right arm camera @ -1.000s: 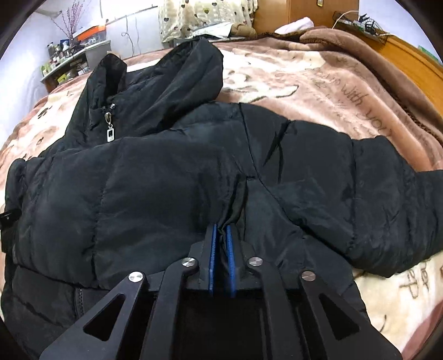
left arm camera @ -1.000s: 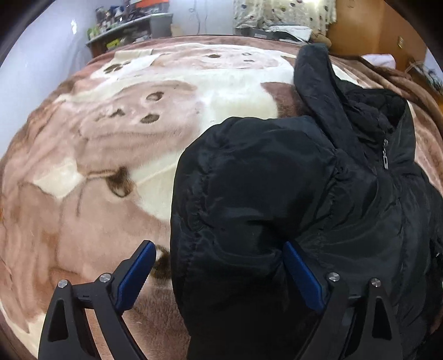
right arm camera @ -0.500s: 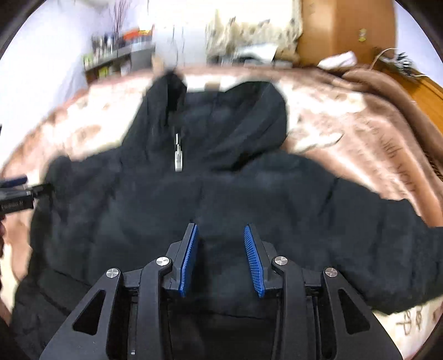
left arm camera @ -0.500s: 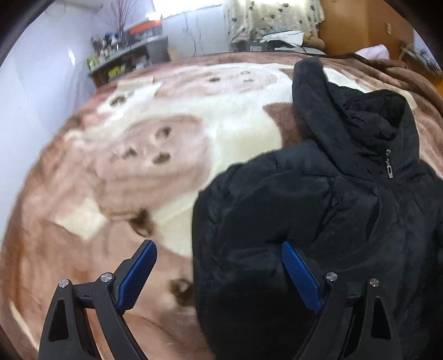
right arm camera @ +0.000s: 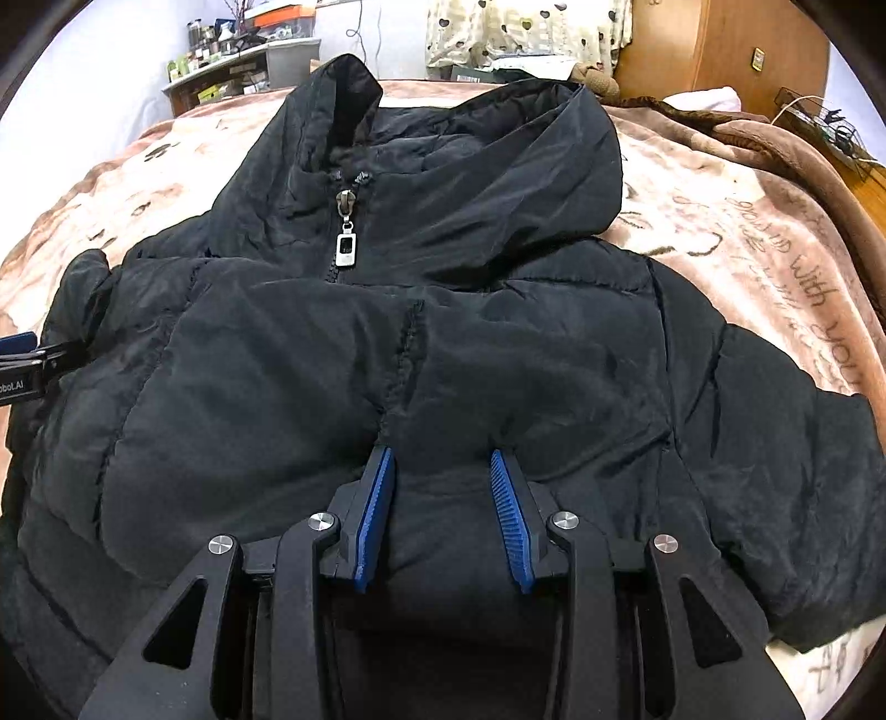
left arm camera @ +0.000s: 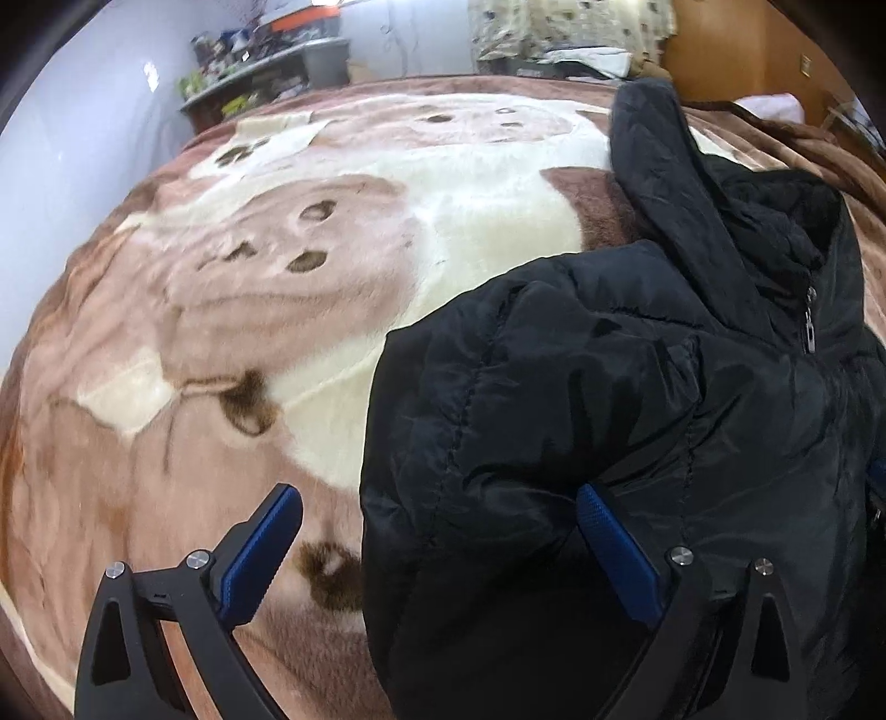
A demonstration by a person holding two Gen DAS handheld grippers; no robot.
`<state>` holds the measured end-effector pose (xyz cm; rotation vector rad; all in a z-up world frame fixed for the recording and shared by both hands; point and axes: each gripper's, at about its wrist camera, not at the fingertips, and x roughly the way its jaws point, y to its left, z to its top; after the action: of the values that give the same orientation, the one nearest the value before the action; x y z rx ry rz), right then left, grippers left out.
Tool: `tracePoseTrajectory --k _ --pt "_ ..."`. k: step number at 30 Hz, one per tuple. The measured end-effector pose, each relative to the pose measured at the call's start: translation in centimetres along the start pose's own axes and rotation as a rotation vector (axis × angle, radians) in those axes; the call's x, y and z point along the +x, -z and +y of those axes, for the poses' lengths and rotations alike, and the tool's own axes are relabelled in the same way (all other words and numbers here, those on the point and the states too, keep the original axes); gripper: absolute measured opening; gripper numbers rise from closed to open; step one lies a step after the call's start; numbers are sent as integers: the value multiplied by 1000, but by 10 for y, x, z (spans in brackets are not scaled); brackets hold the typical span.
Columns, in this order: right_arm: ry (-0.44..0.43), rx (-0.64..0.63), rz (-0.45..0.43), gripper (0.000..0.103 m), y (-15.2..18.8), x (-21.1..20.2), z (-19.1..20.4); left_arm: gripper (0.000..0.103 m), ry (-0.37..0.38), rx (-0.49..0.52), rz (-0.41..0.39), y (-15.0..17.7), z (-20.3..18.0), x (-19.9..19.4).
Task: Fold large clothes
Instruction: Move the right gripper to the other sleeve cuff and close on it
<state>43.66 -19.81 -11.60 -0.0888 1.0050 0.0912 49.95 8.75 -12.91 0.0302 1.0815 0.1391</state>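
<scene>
Both tongs gape, empty, over black jacket (right arm camera: pixel 443 332).

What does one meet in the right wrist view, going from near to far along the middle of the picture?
right gripper → black jacket chest → zipper pull → hood → blanket edge → curtain

The jacket (right arm camera: pixel 443 343) hem is cut off behind the right gripper's fingers (right arm camera: pixel 512 515).
</scene>
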Motion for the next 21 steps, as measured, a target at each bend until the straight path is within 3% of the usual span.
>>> tracePoseTrajectory --k 3,5,7,11,17,19,21 --pt "-23 55 -25 38 -2 -22 -11 99 9 -31 -8 -1 2 -18" --pt "-29 114 -89 39 2 -46 -29 99 -3 -7 -50 3 -1 -35" --pt "-1 163 -126 50 8 -64 -47 99 -6 16 -104 9 -6 -58" --pt "55 267 -183 51 35 -105 -102 99 56 7 -165 21 -17 -96" --pt "271 494 -193 53 101 -160 -216 99 192 16 -188 41 -67 -133" --pt "335 578 -205 65 123 -177 -253 99 250 26 -180 49 -91 -137" --pt "380 646 -225 70 140 -188 -278 99 277 50 -166 56 -114 -138"
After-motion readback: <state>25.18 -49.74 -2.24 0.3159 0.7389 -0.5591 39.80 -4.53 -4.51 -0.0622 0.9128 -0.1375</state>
